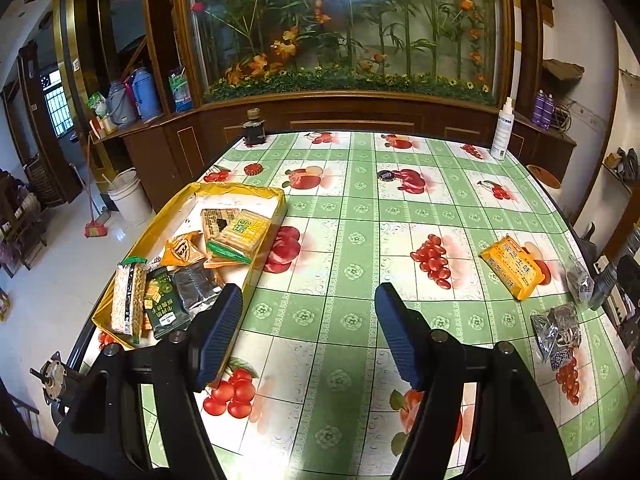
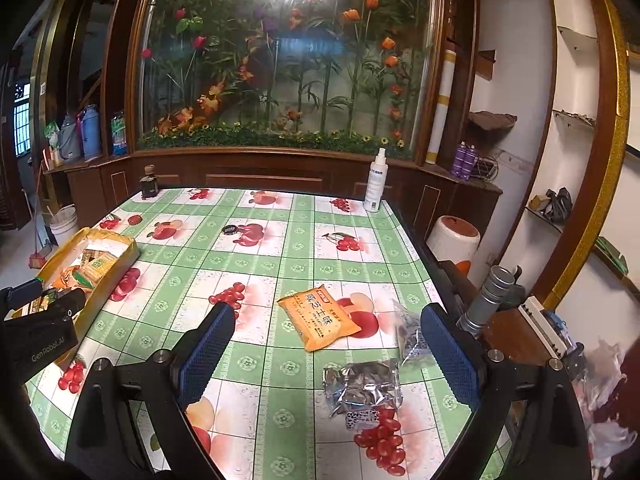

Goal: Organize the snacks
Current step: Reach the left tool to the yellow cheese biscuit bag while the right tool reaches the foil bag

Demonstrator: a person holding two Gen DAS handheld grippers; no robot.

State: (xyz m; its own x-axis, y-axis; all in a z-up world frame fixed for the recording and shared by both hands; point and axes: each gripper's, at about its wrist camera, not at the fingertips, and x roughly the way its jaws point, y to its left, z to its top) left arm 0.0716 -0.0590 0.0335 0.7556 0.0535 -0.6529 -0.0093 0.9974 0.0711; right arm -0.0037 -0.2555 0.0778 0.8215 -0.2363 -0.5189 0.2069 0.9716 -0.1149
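We find both grippers empty with jaws spread wide. The left gripper [image 1: 308,328] hovers at lower centre of its view, beside the yellow tray [image 1: 280,200] at left of frame, which already holds several snack packs. The right gripper [image 2: 324,352] hangs above the loose items in the lower right of its view.

Three snacks lie outside the tray: the orange packet [image 2: 318,318] at centre, the silver packet [image 2: 362,386] just below it, and a clear packet [image 2: 410,338] beside the gripper's right finger, near the table edge.

We judge the step in hand to be picking up one of these with the right gripper. The silver packet lies nearest between the fingers. We recommend lowering squarely over its middle, closing across the narrow side, since foil is slippery and crumples. Keep clear of the clear packet so it is not nudged off the edge. Lift before travelling toward the tray.
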